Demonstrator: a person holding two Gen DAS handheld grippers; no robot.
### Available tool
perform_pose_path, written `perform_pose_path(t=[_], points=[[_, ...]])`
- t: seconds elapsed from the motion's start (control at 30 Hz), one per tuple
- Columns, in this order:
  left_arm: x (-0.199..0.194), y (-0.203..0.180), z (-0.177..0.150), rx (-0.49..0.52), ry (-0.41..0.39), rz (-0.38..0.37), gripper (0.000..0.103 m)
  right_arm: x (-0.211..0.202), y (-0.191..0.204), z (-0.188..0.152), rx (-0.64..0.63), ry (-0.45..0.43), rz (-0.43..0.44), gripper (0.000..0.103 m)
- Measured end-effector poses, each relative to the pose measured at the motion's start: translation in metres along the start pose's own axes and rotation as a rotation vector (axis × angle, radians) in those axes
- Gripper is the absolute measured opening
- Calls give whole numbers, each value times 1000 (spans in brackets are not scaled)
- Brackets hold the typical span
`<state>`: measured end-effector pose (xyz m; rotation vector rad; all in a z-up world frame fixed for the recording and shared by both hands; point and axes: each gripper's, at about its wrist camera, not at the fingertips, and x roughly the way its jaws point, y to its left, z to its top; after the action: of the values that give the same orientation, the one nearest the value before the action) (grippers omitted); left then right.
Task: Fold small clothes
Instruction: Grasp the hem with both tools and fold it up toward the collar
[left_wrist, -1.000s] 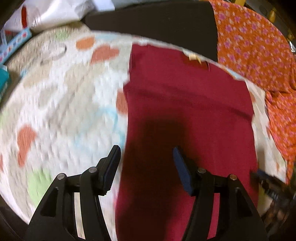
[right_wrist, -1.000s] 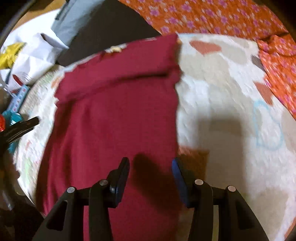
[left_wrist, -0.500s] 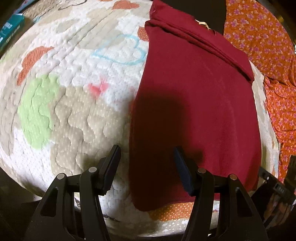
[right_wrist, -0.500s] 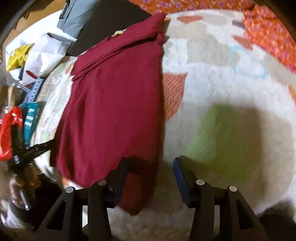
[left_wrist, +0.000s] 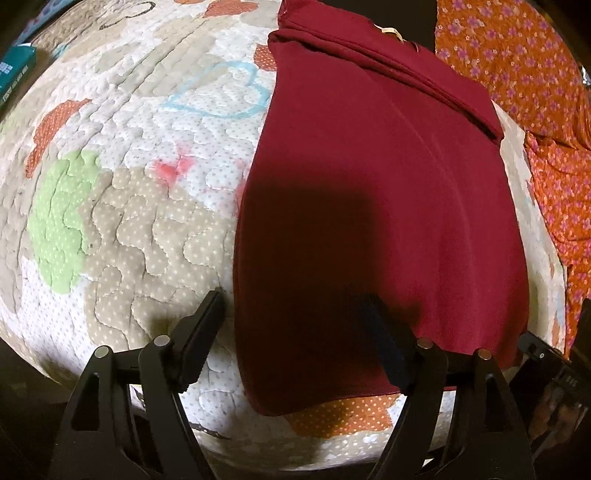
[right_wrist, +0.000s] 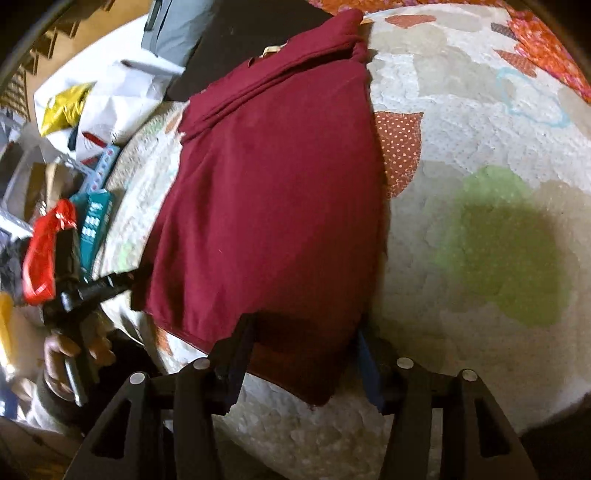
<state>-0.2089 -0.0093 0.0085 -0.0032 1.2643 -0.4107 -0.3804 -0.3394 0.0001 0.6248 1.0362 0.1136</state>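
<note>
Covering the surface, a quilted patchwork blanket (left_wrist: 122, 206); on it lies a maroon garment (left_wrist: 376, 206), narrowed lengthwise with sides apparently tucked in, the cross-fold from hem to collar judged outstanding. Left hand-held gripper (left_wrist: 291, 321) and right hand-held gripper (right_wrist: 306, 354), both spread wide and empty, straddle the near hem corners.

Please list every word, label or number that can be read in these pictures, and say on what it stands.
No text can be read with certainty.
Teal box: white print, too blurred to read.
Same teal box, left wrist view: white letters, too small to read.
Neck label on the maroon shirt: no print visible.
</note>
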Motion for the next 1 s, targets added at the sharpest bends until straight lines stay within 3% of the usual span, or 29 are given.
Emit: perform_pose_path(t=[0.03,0.07,0.1,0.13,0.17,0.23,0.43,0.57,0.8,1.0], points=[[-1,-1,0,1,-3,18,48,0,-1,0,-2,-7,4,49],[-2,-1,0,6,-7,38,39,-1,-2,-1,-7,-14,1,40],[-4,0,-1,1,-6,28,20,-1,-3,-1,-12,-15,-6,25],[-3,1,-1,-10,10,-14,7,-2,-5,-1,-12,-15,1,17],[-3,1,-1,-17,34,-49,7,-3,-7,-1,5,-15,33,10],[-6,-2,-1,4,31,-44,7,-6,-9,2,21,-17,91,9],[-40,2,26,-31,-16,-163,6,-31,6,30,3,-108,278,8],[-56,-2,57,-33,-58,-203,6,-41,15,59,0,-173,343,8],[-70,-17,138,-19,-167,-207,6,-52,24,134,-32,-301,338,8],[-55,-36,235,-25,-247,-177,6,-48,23,217,-18,-394,310,8]])
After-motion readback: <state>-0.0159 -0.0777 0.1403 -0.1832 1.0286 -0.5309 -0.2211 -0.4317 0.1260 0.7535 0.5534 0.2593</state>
